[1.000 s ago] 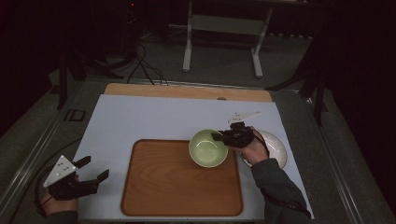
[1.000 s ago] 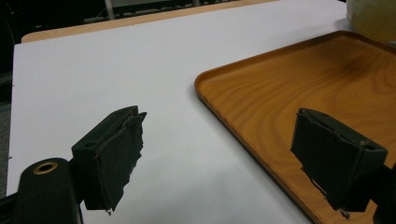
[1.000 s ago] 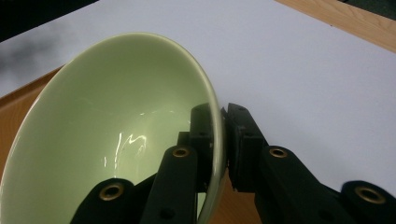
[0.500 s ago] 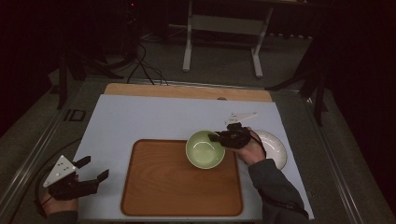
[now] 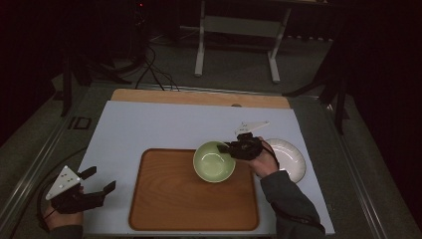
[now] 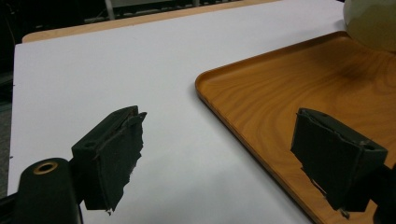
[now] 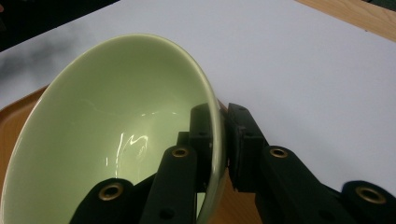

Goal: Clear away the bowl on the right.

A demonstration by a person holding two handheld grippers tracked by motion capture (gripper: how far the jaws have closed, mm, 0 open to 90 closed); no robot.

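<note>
I count one green bowl (image 5: 214, 161), one wooden tray (image 5: 193, 201), one white plate (image 5: 287, 158) and my two grippers on the desk (image 5: 149, 127), which is covered by a white sheet with a strip of bare wood along its far edge.

My right gripper (image 5: 232, 148) is clamped on the bowl's rim: in the right gripper view one jaw sits inside the bowl (image 7: 116, 135) and the other outside, with the thin wall pinched between them. The bowl is over the far right corner of the tray, its rim overhanging the tray's far edge in the high view. It is round, so it has no long axis; its mouth faces up and looks tipped in the right gripper view, though whether its base touches the tray I cannot tell.

The plate lies on the sheet just beside the tray's right edge, partly hidden behind my right hand (image 5: 263, 162).

My left gripper (image 5: 97, 180) hangs near the desk's near left corner, well apart from the bowl, jaws spread wide and holding nothing. In the left gripper view the tray (image 6: 280, 93) is cut off at the right and the bowl (image 6: 371, 23) shows as a sliver at the top corner.
</note>
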